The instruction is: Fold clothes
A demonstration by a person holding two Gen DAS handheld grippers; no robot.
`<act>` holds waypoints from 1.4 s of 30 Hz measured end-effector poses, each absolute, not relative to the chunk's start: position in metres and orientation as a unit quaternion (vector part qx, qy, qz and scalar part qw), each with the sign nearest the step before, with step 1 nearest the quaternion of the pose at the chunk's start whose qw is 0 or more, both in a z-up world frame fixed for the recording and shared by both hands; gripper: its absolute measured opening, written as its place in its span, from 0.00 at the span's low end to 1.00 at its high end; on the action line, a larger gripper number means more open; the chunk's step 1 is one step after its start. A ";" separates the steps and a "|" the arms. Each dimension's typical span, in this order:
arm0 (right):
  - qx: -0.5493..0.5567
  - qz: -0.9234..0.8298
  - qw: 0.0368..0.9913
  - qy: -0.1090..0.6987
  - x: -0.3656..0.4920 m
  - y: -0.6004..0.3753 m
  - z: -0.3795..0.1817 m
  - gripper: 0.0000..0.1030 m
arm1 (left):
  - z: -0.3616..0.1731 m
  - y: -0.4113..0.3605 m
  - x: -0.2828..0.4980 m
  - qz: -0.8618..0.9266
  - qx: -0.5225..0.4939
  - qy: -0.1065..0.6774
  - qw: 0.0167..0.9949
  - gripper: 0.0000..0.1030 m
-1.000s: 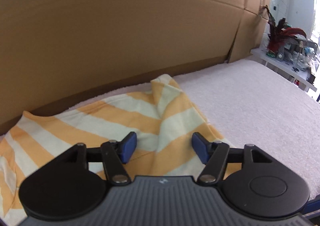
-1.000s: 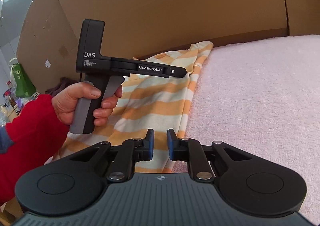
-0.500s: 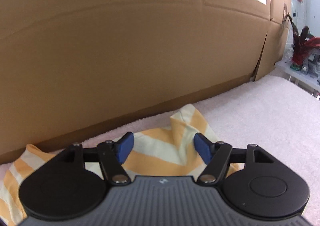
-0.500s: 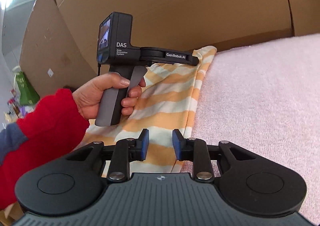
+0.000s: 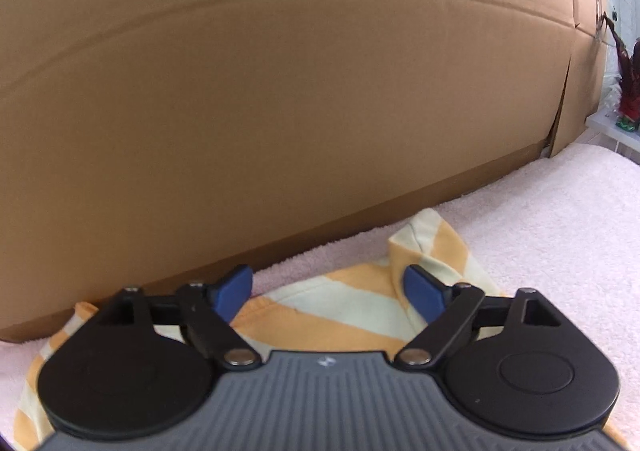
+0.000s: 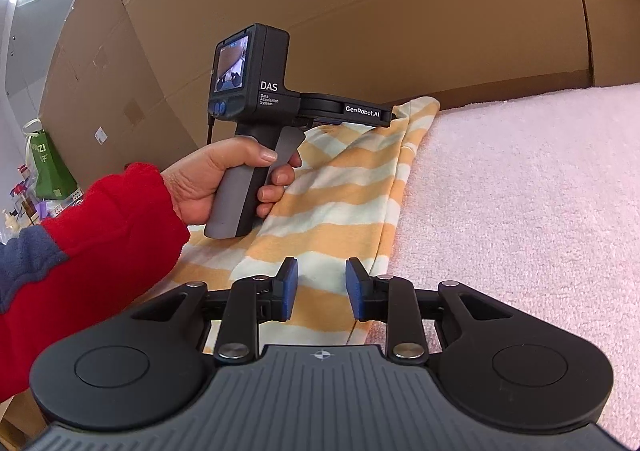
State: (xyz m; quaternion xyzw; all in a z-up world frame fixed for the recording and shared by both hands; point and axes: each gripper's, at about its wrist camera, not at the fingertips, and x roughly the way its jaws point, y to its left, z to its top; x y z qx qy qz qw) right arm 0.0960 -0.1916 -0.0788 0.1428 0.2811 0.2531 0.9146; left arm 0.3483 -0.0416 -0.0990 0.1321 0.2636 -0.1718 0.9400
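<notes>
Striped garment (image 6: pixel 340 195) edge beside open pink towel (image 6: pixel 520 211).

"DAS Data Acquisition System" and "GenRobot.AI" on my left gripper (image 6: pixel 390 119), centre left of the frame.

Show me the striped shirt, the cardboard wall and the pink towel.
striped shirt (image 6: pixel 344 195), right wrist view, middle stripes
cardboard wall (image 5: pixel 280 91), left wrist view, flat face
pink towel (image 6: pixel 520 211), right wrist view, bare surface
</notes>
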 end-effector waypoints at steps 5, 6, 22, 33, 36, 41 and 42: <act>0.153 0.254 0.912 0.283 0.098 -0.193 -0.082 0.27 | -0.077 -0.030 0.322 -0.157 0.110 0.232 0.954 0.72; 0.154 0.255 0.912 0.283 0.099 -0.193 -0.082 0.27 | -0.069 -0.022 0.312 -0.167 0.095 0.231 0.954 0.76; 0.164 0.252 0.910 0.285 0.107 -0.190 -0.088 0.28 | -0.042 0.245 0.131 0.017 -0.025 0.272 0.962 0.86; 0.143 0.244 0.917 0.282 0.106 -0.184 -0.088 0.28 | -0.080 0.309 0.018 0.055 -0.148 0.307 0.938 0.89; 0.131 0.238 0.921 0.280 0.103 -0.181 -0.087 0.29 | -0.092 0.296 0.027 0.021 -0.128 0.325 0.937 0.97; 0.089 0.251 0.921 0.285 0.095 -0.170 -0.078 0.35 | -0.105 0.279 0.036 0.023 -0.069 0.325 0.943 0.99; 0.084 0.283 0.911 0.289 0.089 -0.163 -0.073 0.35 | -0.105 0.280 0.036 0.022 -0.071 0.324 0.943 0.99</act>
